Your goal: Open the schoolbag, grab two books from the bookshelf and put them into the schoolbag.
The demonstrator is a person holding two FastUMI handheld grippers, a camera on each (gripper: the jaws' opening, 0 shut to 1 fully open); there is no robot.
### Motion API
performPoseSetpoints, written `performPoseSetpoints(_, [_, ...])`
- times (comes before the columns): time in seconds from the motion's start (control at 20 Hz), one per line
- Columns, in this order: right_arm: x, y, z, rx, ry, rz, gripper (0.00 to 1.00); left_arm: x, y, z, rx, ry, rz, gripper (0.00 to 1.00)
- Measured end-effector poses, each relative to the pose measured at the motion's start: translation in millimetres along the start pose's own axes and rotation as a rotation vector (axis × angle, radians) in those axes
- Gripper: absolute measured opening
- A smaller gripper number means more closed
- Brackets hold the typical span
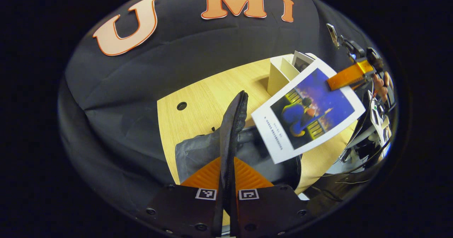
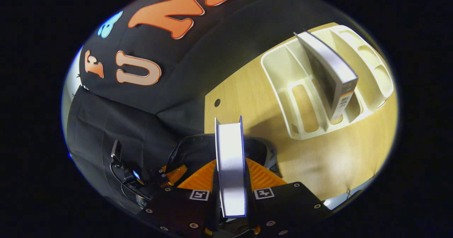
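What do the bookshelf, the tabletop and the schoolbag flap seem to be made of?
The cream slotted bookshelf looks like moulded plastic: smooth, rounded walls, slight sheen. The pale tabletop shows fine wood grain, probably a matte laminate. The black schoolbag flap looks like woven fabric, with a zip along its edge.

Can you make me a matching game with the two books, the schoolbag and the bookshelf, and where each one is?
Things:
1. book with the blue picture cover
2. second book
3. schoolbag
4. bookshelf

Places:
A. standing in a slot of the white rack
B. its zipper edge pinched by the left gripper
C. held by the right gripper above the open bag
D. sitting on the wooden table

Pairs: 1-C, 2-A, 3-B, 4-D
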State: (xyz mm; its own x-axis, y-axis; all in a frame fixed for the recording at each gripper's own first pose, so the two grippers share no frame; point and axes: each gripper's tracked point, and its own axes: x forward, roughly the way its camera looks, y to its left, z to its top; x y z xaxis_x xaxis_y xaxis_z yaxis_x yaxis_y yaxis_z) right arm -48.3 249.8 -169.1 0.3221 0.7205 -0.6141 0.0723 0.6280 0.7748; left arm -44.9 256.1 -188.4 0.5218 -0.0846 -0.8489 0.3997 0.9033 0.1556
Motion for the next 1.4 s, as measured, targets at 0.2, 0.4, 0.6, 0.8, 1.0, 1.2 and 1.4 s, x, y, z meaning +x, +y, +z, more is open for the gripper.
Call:
performPoseSetpoints(0.2, [36,4,-30,0.057,0.034,0.054,0.31,-1,-6,4,-0.012,-0.016,-0.009,0.08])
performPoseSetpoints(0.4, [70,7,-57,0.122,0.05,0.101,0.31,-1,-12,6,-0.01,-0.022,-0.024,0.08])
performPoseSetpoints(0.6, [107,8,-71,0.169,0.022,0.15,0.31,-4,-15,6,0.003,-0.027,-0.032,0.08])
performPoseSetpoints(0.8, [140,12,-84,0.189,0.006,0.183,0.31,-4,-20,7,0.008,-0.033,-0.044,0.08])
performPoseSetpoints(1.0, [161,18,-93,0.182,0.024,0.167,0.31,-5,-25,3,0.013,-0.031,-0.051,0.09])
performPoseSetpoints(1.2, [159,10,-96,0.149,0.065,0.081,0.4,-2,-26,-1,-0.016,-0.027,-0.061,0.08])
performPoseSetpoints(1.4, [135,-14,-91,0.084,0.1,-0.018,0.9,-1,-31,0,-0.055,-0.029,-0.057,0.08])
